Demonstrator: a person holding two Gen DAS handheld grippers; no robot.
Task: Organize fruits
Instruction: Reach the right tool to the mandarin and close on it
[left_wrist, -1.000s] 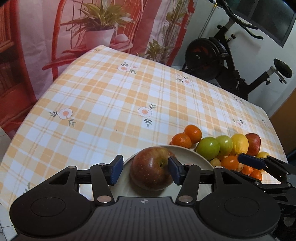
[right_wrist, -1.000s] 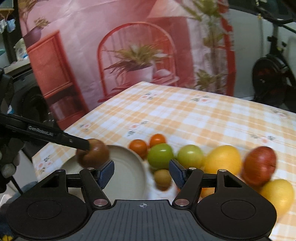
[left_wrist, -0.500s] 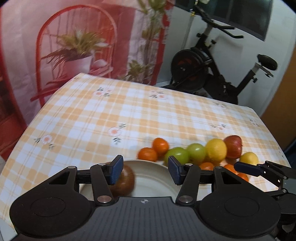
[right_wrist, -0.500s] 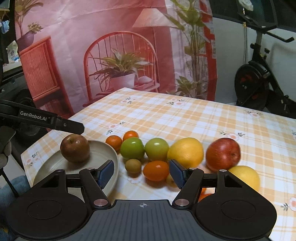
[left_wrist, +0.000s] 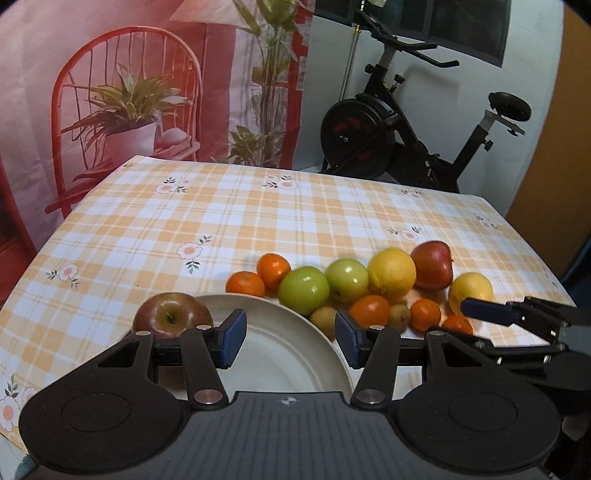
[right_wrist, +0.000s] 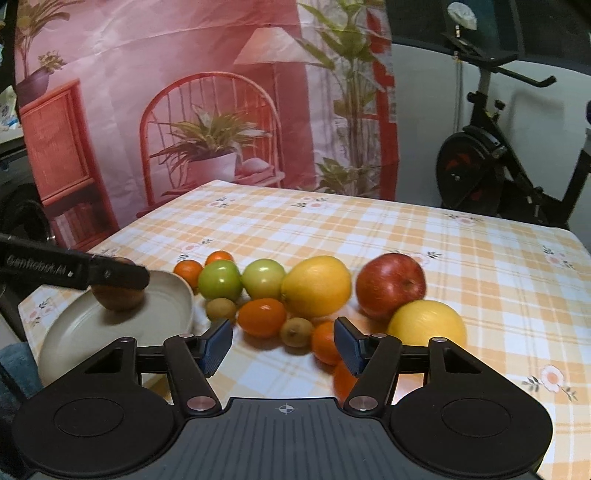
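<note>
Nearest to us in the left wrist view, our left gripper (left_wrist: 289, 338) hangs over the cream plate (left_wrist: 280, 354), jaws apart w/ nothing btwn them, only bare plate showing in the gap. The reddish-brown apple (left_wrist: 173, 314) sits on the plate's left edge, just beyond the left finger, free of the pads.

In the right wrist view, our right gripper (right_wrist: 283, 341) has its jaws closing, no fruit clamped; the pads press on nothing. A small orange (right_wrist: 325, 341) lies close to the right pad and partly behind it; we can't tell if it touches. A 2nd orange bit shows lower, under that finger, blurred.

Just past the fingertips the fruit pile rests on the checked table (right_wrist: 461, 266): an oval orange fruit (right_wrist: 261, 317), two small brownish kiwis (right_wrist: 221, 309) (right_wrist: 296, 332) either side of it, and a yellow fruit (right_wrist: 426, 325) at right. Behind these, a row: two green apples (right_wrist: 220, 278) (right_wrist: 263, 277), a big yellow citrus (right_wrist: 316, 286), a red apple (right_wrist: 390, 285). Two small tangerines (right_wrist: 188, 268) (right_wrist: 219, 257) sit at the row's far left, beside the plate rim.

Far side of the table is bare cloth w/ flower prints. Beyond it, a printed pink backdrop (right_wrist: 207, 110) and an exercise bike (right_wrist: 491, 155).
</note>
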